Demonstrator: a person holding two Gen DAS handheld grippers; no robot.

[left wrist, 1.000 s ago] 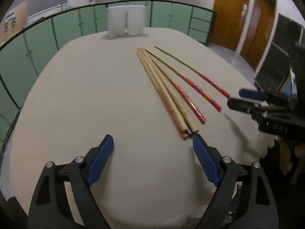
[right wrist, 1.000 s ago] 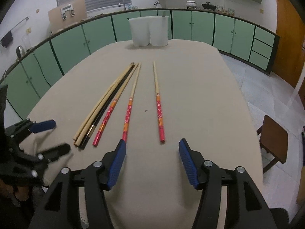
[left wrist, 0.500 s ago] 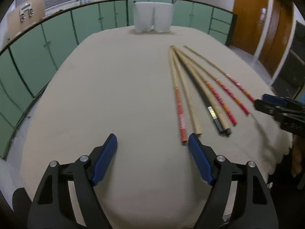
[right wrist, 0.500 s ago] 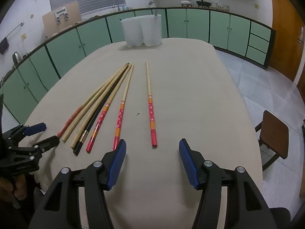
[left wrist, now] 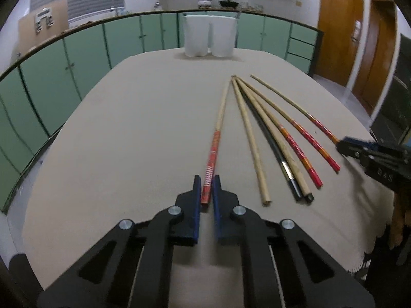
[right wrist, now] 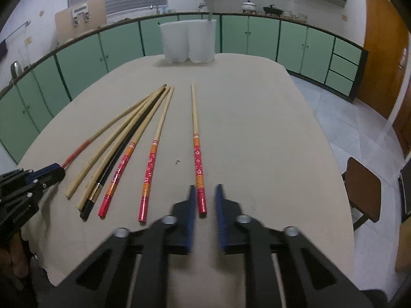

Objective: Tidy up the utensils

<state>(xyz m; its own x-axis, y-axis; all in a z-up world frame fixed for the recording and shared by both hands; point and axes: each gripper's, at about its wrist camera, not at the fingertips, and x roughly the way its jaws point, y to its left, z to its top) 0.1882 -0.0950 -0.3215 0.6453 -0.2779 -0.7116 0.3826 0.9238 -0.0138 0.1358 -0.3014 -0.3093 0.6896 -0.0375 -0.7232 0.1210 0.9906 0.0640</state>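
Several long chopsticks lie fanned out on a beige table. My left gripper is shut on the red-striped end of the leftmost chopstick; this chopstick also shows in the right wrist view. My right gripper has its jaws narrowed on either side of the red flowered end of the rightmost chopstick, with small gaps showing on each side. Plain wooden chopsticks, a black one and more red-ended ones lie between them.
Two white holders stand side by side at the far end of the table, also in the right wrist view. Green cabinets ring the room. A brown stool stands right of the table.
Both grippers have moved forward onto chopstick ends and their jaws have closed from wide open. The left one now grips the leftmost chopstick; the right one straddles the rightmost.
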